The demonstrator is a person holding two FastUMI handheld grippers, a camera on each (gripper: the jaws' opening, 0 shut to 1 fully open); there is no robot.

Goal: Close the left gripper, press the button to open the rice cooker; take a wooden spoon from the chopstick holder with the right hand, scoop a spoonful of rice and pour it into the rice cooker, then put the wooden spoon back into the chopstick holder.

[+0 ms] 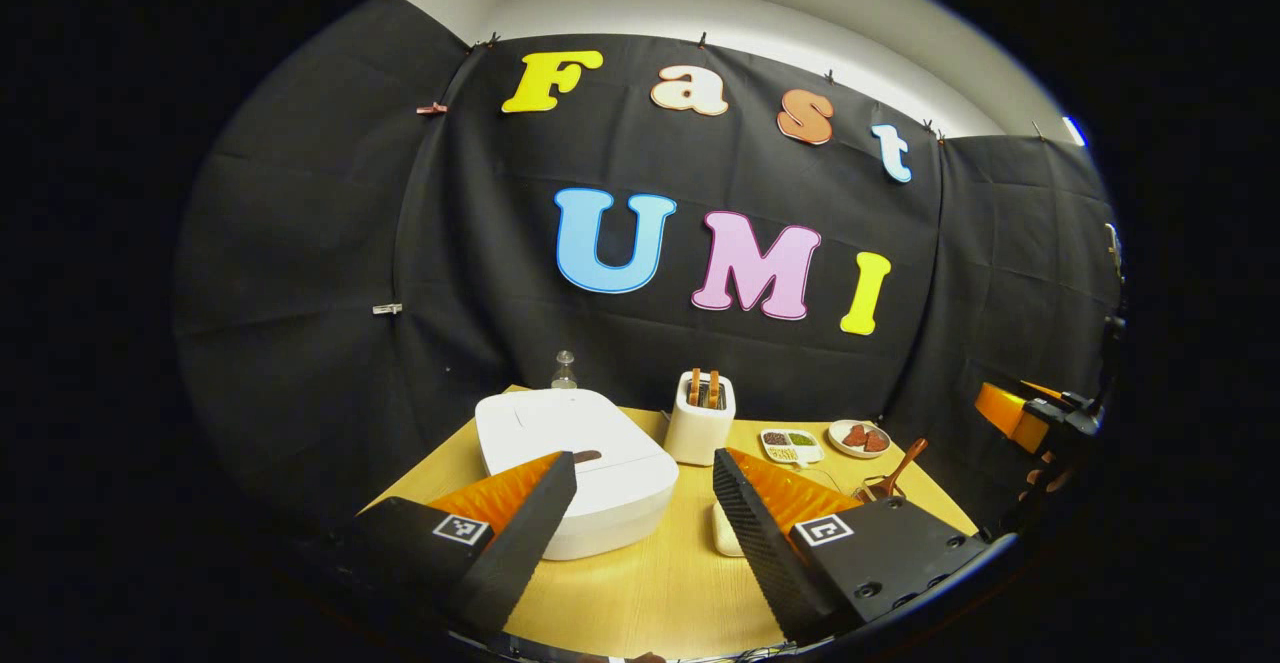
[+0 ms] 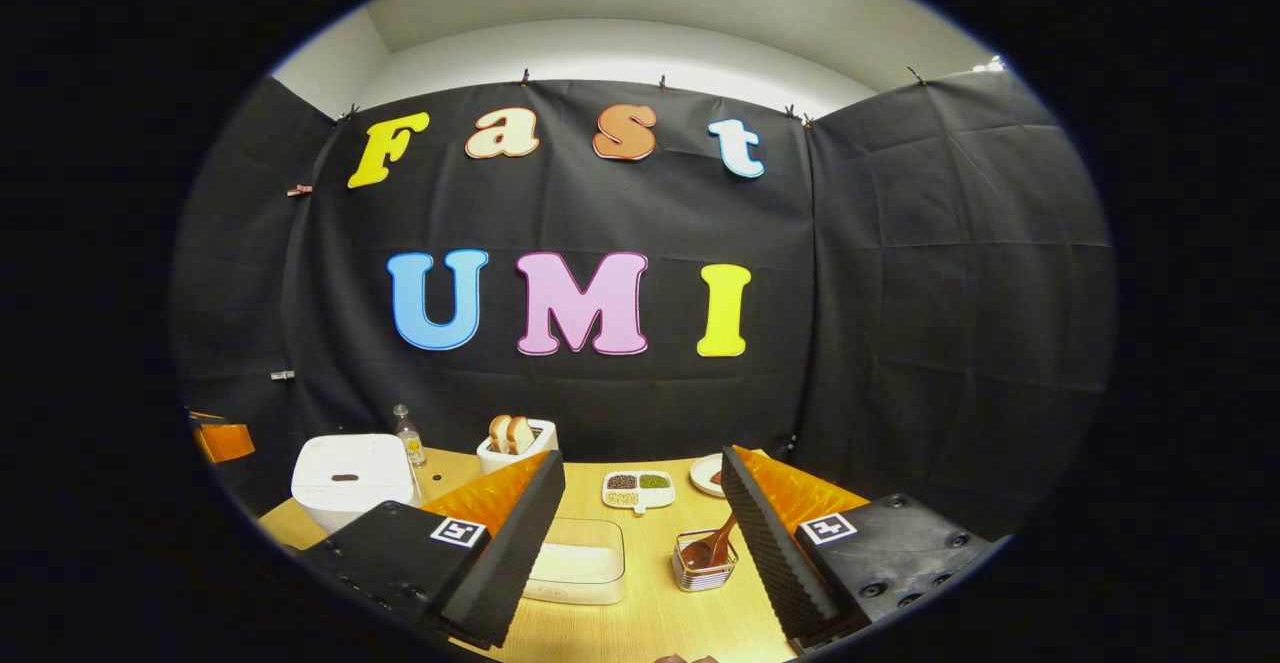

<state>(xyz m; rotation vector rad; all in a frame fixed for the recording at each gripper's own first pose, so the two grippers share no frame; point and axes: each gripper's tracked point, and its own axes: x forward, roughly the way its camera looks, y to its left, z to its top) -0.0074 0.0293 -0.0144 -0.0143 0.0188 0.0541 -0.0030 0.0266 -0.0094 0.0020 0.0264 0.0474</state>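
Left hand-held gripper (image 1: 645, 463): two black ribbed fingers on orange backing, spread wide with nothing between them; raised above the counter's near edge, pointing at the rice cooker.
Right hand-held gripper (image 2: 642, 463): same black ribbed fingers with orange backs, also wide apart and empty; held over the counter's near edge. In the left gripper view it shows as an orange and black body (image 1: 1030, 413) at the far right.
Counter (image 2: 650, 613): pale wood-grain top, smooth.
Rice tray (image 2: 578, 563): clear rectangular tub with rounded corners, white rice inside; near the front, between the right gripper's fingers.
Chopstick holder (image 2: 703, 563): small wire-mesh basket, just right of the tray.
Wooden spoon (image 2: 712, 546): reddish-brown, standing tilted in the holder, handle leaning up to the right.
Rice cooker (image 2: 352, 478): white, boxy with rounded corners, lid down, dark oval button (image 2: 343, 477) on top; at the counter's left.
Bottle (image 2: 407, 436): small, clear, just behind the cooker.
Toaster (image 2: 515, 448): white, two slices of bread upright in it.
Sectioned dish (image 2: 638, 489): white, holding dark, green and pale grains.
Plate (image 1: 858, 437): round, white, reddish pieces on it, far right.
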